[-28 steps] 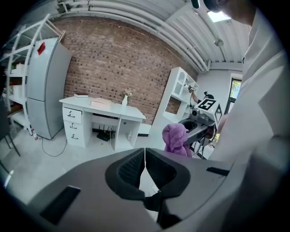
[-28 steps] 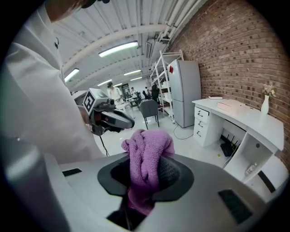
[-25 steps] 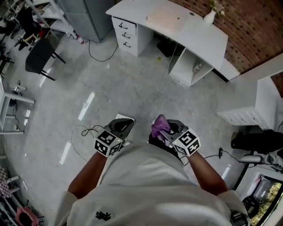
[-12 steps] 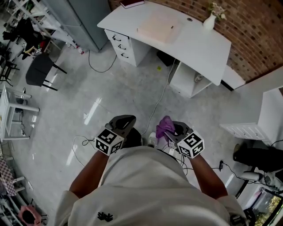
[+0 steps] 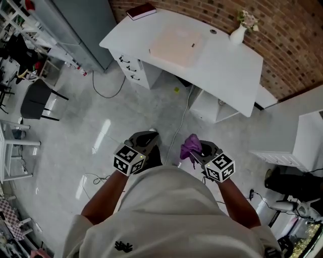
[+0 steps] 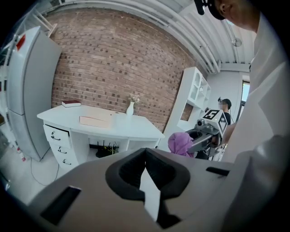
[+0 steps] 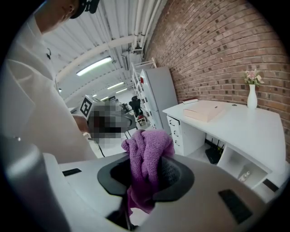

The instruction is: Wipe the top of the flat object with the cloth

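A flat pale pink object (image 5: 174,46) lies on the white desk (image 5: 227,60) by the brick wall, well ahead of both grippers. It also shows in the left gripper view (image 6: 96,120) and the right gripper view (image 7: 206,110). My right gripper (image 5: 194,148) is shut on a bunched purple cloth (image 5: 190,145), which stands up between its jaws (image 7: 147,156). The left gripper (image 5: 146,137) is held beside it at waist height, shut, with nothing in it (image 6: 146,156). Both are over the floor, far short of the desk.
On the desk stand a white vase with flowers (image 5: 237,33) and a dark red book (image 5: 141,10). Drawers (image 5: 132,70) fill its left end. A cable (image 5: 184,108) runs across the grey floor. A black chair (image 5: 35,101) is at left, a white cabinet (image 5: 303,146) at right.
The desk has come further into the head view and sits lower in it as the person moves toward it. Both grippers keep their pose; the cloth stays held.
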The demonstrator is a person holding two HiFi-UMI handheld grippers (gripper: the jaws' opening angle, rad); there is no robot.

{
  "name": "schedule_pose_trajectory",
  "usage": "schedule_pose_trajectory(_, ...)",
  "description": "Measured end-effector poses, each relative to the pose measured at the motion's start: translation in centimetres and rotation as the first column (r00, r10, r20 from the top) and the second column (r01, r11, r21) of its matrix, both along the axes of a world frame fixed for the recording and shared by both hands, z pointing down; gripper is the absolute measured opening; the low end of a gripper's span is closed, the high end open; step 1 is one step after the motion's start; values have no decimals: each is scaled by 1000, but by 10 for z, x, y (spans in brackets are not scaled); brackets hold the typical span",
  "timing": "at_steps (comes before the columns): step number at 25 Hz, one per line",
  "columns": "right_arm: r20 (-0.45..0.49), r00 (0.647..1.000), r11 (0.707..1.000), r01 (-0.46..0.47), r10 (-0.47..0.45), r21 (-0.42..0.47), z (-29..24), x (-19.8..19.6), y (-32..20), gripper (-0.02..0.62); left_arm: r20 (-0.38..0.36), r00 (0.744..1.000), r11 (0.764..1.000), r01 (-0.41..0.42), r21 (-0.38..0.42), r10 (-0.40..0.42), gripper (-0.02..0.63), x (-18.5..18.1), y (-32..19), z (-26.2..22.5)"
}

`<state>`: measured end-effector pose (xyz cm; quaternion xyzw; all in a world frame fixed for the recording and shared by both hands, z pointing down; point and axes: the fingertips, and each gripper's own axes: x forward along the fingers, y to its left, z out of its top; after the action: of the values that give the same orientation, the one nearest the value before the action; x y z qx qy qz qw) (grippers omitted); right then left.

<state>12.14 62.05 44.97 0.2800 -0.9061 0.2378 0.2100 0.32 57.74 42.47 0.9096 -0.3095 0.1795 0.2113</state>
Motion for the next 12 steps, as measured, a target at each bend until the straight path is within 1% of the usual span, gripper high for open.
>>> schedule_pose_trajectory(2,-13,1000,1000,-17,17,0,-4,-9,-38,118,13,1000,1000,-14,2,14,25,-9,-44,-1)
schedule_pose_trajectory(7,-75,997,999,1,3,50,-17,-48,-137,118,40,998,998,-50,31,49,25,-47,-150,-5)
schedule_pose_trajectory(9,-65,998,999,-9,12,48,-18,-66,-175,117,39,997,997,-68,37,66,25,-63,-187,-6)
schedule_pose_trajectory(12,-65,998,998,-11,15,59,-17,-92,-223,118,52,994,993,-99,67,96,25,-83,-232,-4)
